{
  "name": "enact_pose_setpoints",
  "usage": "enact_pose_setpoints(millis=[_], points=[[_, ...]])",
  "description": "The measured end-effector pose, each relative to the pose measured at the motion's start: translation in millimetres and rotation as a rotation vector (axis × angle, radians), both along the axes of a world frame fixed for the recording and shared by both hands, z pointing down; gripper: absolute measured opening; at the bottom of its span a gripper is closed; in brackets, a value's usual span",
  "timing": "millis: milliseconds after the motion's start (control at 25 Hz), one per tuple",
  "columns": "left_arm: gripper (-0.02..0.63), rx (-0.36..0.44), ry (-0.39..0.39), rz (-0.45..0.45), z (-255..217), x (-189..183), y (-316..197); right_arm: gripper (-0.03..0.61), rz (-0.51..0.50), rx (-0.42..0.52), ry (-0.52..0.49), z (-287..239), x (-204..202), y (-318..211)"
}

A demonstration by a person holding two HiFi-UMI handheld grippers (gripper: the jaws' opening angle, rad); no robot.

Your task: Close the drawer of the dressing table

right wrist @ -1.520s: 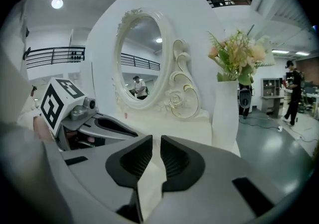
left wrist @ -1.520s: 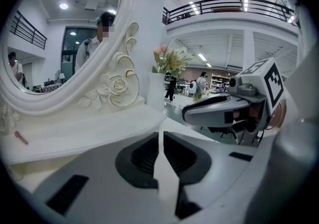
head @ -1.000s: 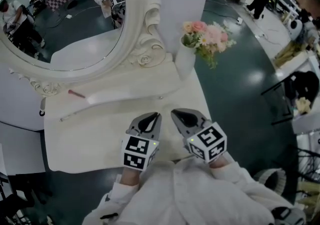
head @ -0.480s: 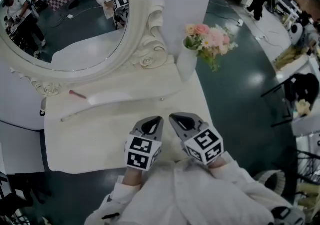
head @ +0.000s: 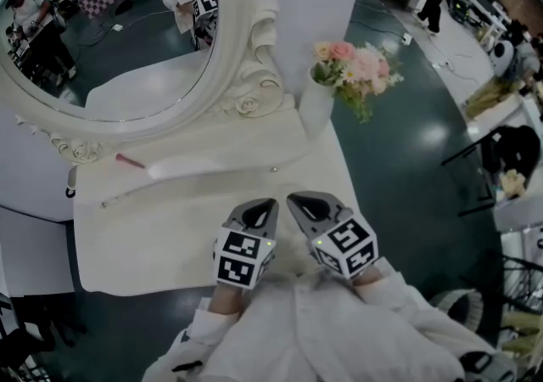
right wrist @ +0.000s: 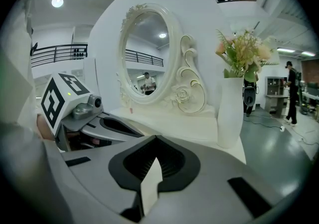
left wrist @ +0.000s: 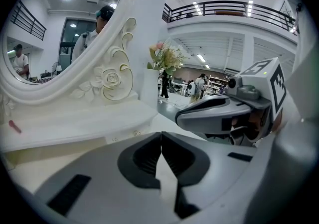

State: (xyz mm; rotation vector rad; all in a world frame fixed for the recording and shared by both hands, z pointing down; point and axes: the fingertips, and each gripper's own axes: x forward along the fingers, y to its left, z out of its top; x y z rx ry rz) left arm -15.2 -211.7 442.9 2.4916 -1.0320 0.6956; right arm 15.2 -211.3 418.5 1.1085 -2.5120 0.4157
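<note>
The white dressing table (head: 144,244) carries a raised base under the oval mirror (head: 110,41). A shallow drawer front (head: 212,166) with a small knob (head: 273,169) runs along that base; how far out it stands I cannot tell. Both grippers hover side by side over the table's near edge, a short way in front of the drawer and touching nothing. My left gripper (head: 259,212) (left wrist: 160,136) is shut, and the jaws meet with nothing between them. My right gripper (head: 307,204) (right wrist: 155,141) is shut and empty too. The knob (left wrist: 135,133) lies ahead of the left jaws.
A white vase (head: 316,100) of pink flowers (head: 352,62) stands at the table's back right corner. A small red stick (head: 129,160) and a long thin white rod (head: 127,195) lie at the left. Dark floor borders the table on the right, with people far off.
The left jaws have drawn fully together. Both grippers have stayed almost in place over the table's near edge.
</note>
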Motion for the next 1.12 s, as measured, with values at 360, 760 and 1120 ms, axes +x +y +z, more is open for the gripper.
enact_pose_setpoints(millis=[360, 760, 1120], points=[[0.008, -0.003, 0.003, 0.012, -0.6, 2.2, 1.2, 0.006, -0.008, -0.011, 0.008, 3.3, -2.2, 1.8], [0.008, -0.011, 0.009, 0.016, 0.0, 2.9, 3.0, 0.006, -0.013, -0.02, -0.004, 4.3, -3.1, 3.1], [0.008, -0.018, 0.009, 0.034, -0.6, 6.9, 4.3, 0.006, -0.015, -0.027, -0.011, 4.3, -0.9, 3.4]])
